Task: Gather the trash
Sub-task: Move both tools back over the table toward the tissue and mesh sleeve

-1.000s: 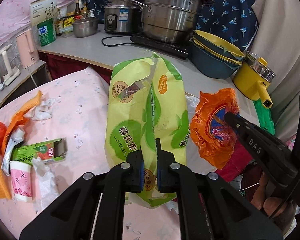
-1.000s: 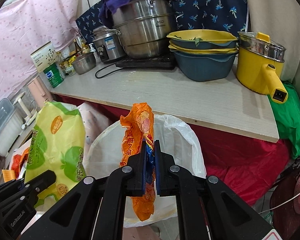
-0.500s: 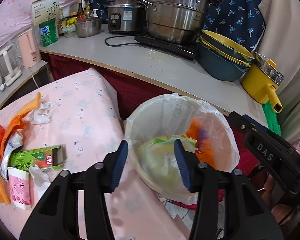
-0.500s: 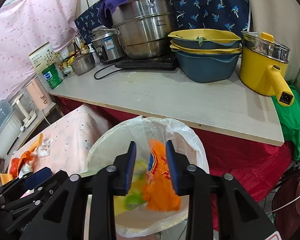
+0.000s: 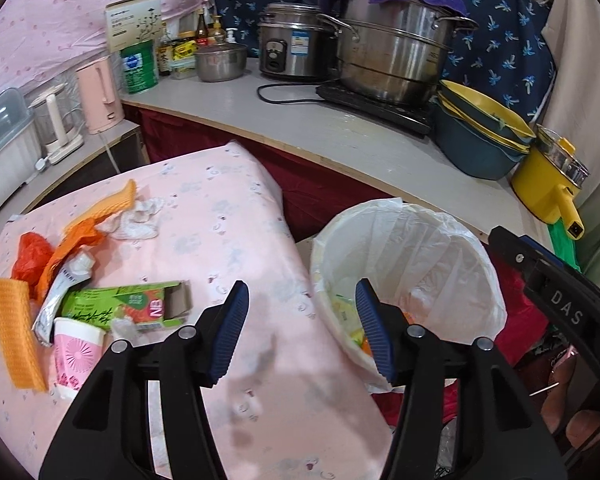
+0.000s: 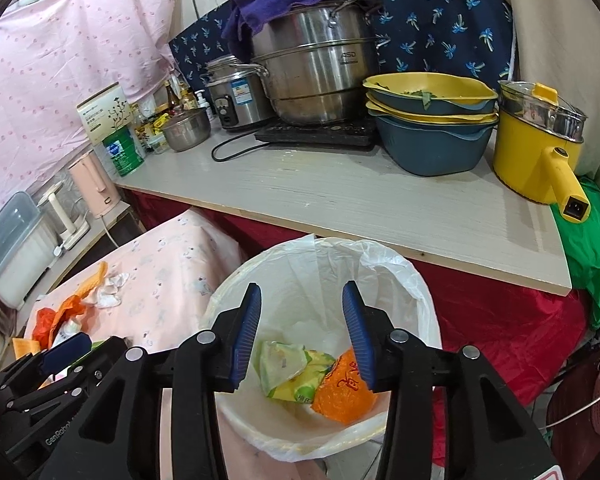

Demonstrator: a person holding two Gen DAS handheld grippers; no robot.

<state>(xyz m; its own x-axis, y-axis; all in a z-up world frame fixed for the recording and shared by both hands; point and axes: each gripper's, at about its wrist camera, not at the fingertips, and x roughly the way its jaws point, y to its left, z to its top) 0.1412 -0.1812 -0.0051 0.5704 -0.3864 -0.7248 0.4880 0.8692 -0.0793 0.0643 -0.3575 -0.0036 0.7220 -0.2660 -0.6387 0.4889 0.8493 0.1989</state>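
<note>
A bin with a white liner (image 6: pixel 380 264) stands between the pink-clothed table (image 5: pixel 220 220) and the counter. A green-yellow bag (image 6: pixel 296 372) and an orange bag (image 6: pixel 340 396) lie at its bottom. My right gripper (image 6: pixel 302 292) hangs over the bin, its jaws opening with nothing between them. My left gripper (image 5: pixel 300 292) is open and empty, over the table edge beside the bin (image 5: pixel 440 232). On the table's left lie a green carton (image 5: pixel 120 304), a pink paper cup (image 5: pixel 76 352), an orange mesh strip (image 5: pixel 12 336), white tissue (image 5: pixel 140 220) and a red bag (image 5: pixel 28 252).
A grey counter (image 6: pixel 380 200) runs behind the bin, carrying a steel steamer pot (image 6: pixel 320 76), a rice cooker (image 6: pixel 236 92), stacked blue-yellow basins (image 6: pixel 432 128) and a yellow pot (image 6: pixel 536 152). A pink kettle (image 5: pixel 98 94) stands far left. A green bag (image 6: pixel 592 256) hangs at the right.
Both grippers opened and let go: the green-yellow bag and the orange bag fell into the bin. The left view has swung left toward the table.
</note>
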